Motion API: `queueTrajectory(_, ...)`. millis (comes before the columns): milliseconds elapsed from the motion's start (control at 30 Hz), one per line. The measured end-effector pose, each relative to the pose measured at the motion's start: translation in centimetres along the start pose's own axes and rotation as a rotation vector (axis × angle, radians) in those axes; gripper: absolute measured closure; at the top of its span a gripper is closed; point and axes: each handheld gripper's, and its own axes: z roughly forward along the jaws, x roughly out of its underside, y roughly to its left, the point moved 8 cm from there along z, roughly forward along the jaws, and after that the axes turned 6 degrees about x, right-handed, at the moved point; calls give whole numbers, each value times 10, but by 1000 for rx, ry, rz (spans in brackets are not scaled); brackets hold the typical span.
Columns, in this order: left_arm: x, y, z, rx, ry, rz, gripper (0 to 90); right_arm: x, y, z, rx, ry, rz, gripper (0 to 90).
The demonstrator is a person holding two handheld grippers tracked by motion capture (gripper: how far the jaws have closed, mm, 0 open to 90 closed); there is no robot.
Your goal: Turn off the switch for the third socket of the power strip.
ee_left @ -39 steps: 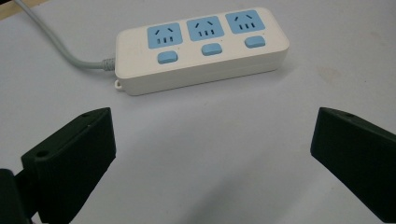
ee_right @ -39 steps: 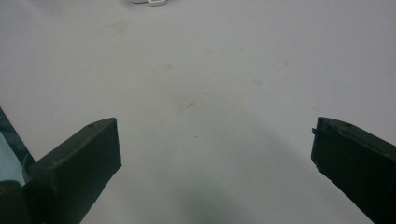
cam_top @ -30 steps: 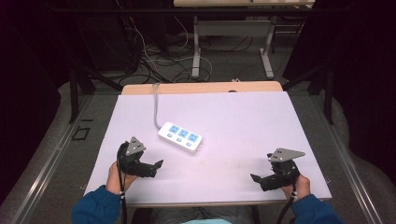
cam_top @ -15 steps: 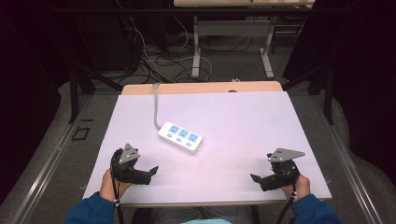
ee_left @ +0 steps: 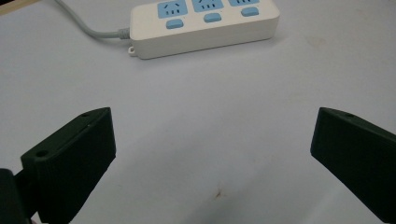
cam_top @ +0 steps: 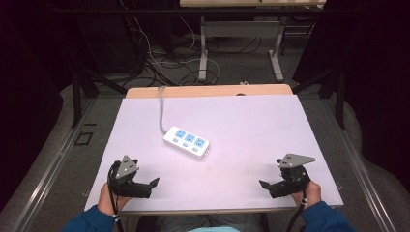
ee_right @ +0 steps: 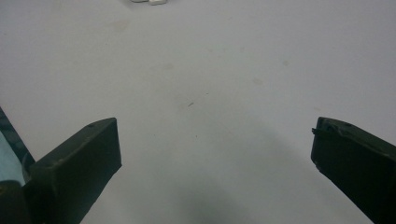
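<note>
— power strip (cam_top: 186, 142), white with three blue sockets: where do we have it relative to our claws?

— we see it ahead of our left gripper (cam_top: 140, 185) and a little to its right, well apart from the jaws. in the left gripper view the power strip (ee_left: 204, 24) lies flat on the table (ee_left: 196, 140) beyond the jaws, its grey cord (ee_left: 88, 27) running off to the upper left.

— and the state of that claw?

— released. we see our left gripper (ee_left: 212, 154) with both black jaws spread wide and bare table between them, nothing held.

— what about our other side?

— our right gripper (cam_top: 275, 185) sits near the table's front edge, far to the right of the strip. it is released too: in the right gripper view the right gripper (ee_right: 215, 158) has its jaws wide apart over bare table, and we catch just a white sliver of the power strip (ee_right: 148, 1) at the top edge, far ahead.

— how do we hold them?

— one hand on each; blue sleeves (cam_top: 87, 223) come in from the bottom of the high view.
</note>
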Motion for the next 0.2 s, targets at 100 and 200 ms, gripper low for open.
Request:
queueTrajectory(100,3,0,0,3,4,0,2,0,0,1,1,-4,-2,11)
queueTrajectory(200,2,1,0,10,10,6,2,0,0,1,0,-4,-4,11)
